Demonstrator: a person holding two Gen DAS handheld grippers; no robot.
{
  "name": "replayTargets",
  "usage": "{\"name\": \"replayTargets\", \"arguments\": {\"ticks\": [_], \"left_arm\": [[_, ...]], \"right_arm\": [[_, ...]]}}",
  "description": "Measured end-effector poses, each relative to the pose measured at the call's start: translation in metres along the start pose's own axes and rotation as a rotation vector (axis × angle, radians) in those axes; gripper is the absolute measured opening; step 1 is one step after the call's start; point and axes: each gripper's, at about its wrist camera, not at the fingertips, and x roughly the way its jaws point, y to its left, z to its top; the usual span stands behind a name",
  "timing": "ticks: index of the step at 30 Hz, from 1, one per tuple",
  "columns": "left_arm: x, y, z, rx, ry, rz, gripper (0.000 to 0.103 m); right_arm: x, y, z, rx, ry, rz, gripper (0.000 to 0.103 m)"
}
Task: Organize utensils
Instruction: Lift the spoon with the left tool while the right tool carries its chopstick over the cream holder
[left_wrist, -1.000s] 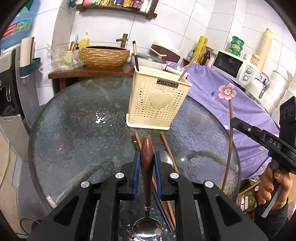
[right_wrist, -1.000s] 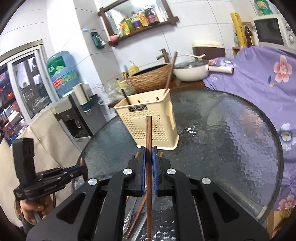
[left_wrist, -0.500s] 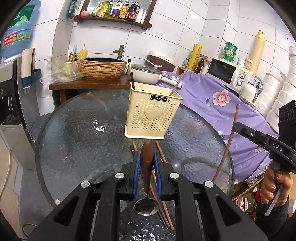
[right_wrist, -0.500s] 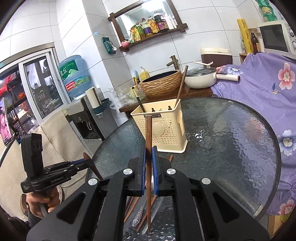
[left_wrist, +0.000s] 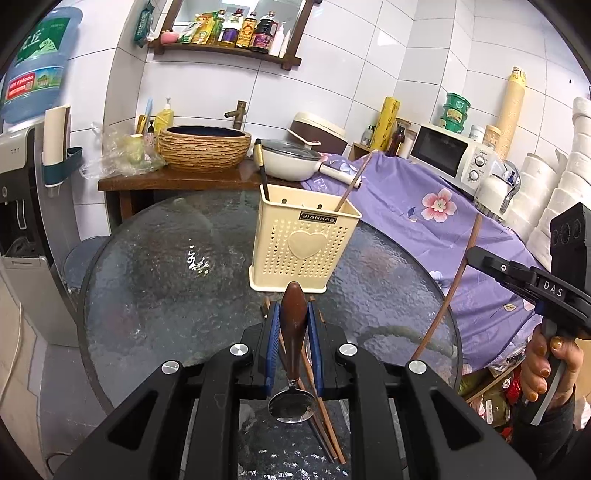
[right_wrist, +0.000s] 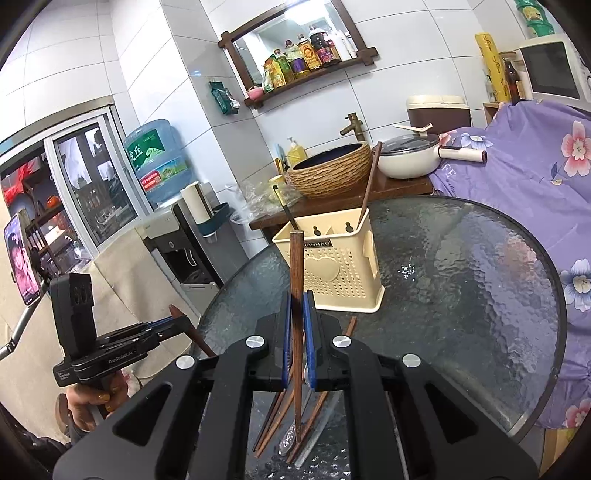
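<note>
Left wrist view is showing the round glass counter (left_wrist: 147, 295) spreading out ahead of and beneath the left hand-held gripper (left_wrist: 291, 321). Straight ahead of that gripper, the cream utensil caddy (left_wrist: 306, 247) is standing upright on the counter, with a dark-handled utensil (left_wrist: 261, 162) and one chopstick (left_wrist: 351, 188) sticking up out of it. The left hand-held gripper is clamping its blue pads nearly together on the brown wooden handle of a spoon (left_wrist: 293, 325); the handle is pointing forward toward the caddy and the steel bowl is hanging back toward the camera. Off to its right, the right hand-held gripper (left_wrist: 471, 254) is being carried by a hand (left_wrist: 546, 365) and is pinching a long brown chopstick (left_wrist: 454, 288) that is slanting down past the counter's edge.

In the right wrist view, the right hand-held gripper (right_wrist: 297, 332) is closing fully on that chopstick (right_wrist: 296, 314), which is standing nearly upright between the pads, with the caddy (right_wrist: 332, 266) just ahead. Below and behind its fingertips, loose chopsticks (right_wrist: 273, 421) and a clear-handled utensil (right_wrist: 290, 439) are lying together on the counter (right_wrist: 461, 277). The left hand-held gripper (right_wrist: 177, 325) is showing to its left.
</note>
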Motion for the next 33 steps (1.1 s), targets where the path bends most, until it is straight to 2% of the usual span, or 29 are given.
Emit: {"name": "replayTargets", "arguments": {"ticks": [6,10,15,19,23,26,29,33], "left_arm": [[0.000,-0.005,0.028,0.016,-0.044,-0.015,0.015],[0.002,-0.008,0.059,0.010,-0.087,-0.032,0.015],[0.016,-0.009,0.108,-0.015,-0.098,-0.034,0.015],[0.027,-0.013,0.146,-0.012,-0.154,0.045,0.015],[0.038,-0.014,0.178,-0.055,-0.186,0.054,0.015],[0.048,-0.016,0.195,-0.068,-0.226,0.093,0.015],[0.059,-0.015,0.202,-0.079,-0.245,0.110,0.015],[0.086,-0.011,0.195,-0.079,-0.236,0.149,0.015]], "right_arm": [[-0.003,0.012,0.029,-0.052,-0.052,-0.019,0.007],[0.002,0.019,0.053,-0.085,-0.075,-0.045,0.007],[0.012,0.019,0.098,-0.081,-0.125,-0.078,0.007],[0.020,0.023,0.137,-0.095,-0.190,-0.115,0.007],[0.033,0.025,0.171,-0.091,-0.242,-0.148,0.007],[0.043,0.026,0.189,-0.101,-0.281,-0.184,0.007],[0.059,0.025,0.196,-0.116,-0.304,-0.229,0.007],[0.086,0.015,0.188,-0.107,-0.276,-0.253,0.008]]}}
